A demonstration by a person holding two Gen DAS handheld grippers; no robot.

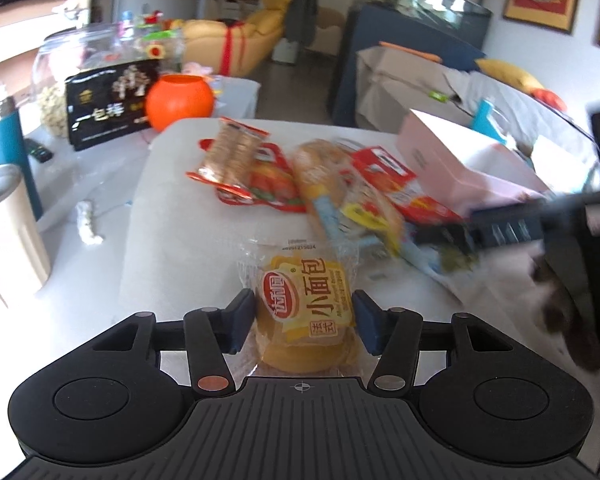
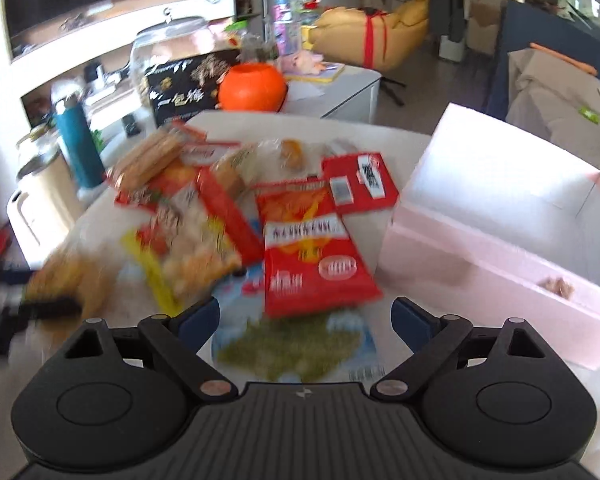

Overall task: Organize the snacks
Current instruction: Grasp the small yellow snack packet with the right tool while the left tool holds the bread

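Low in the left wrist view, the left gripper (image 1: 304,322) pinches a small wrapped bread (image 1: 306,312) between its pads, seemingly ready to carry. The right gripper (image 2: 305,320), jaws wide and empty, hangs over a green-pea packet (image 2: 292,350), likely next. Above lies the snack pile (image 2: 236,208); right of frame, the open pink box (image 2: 500,216) probably receives them.
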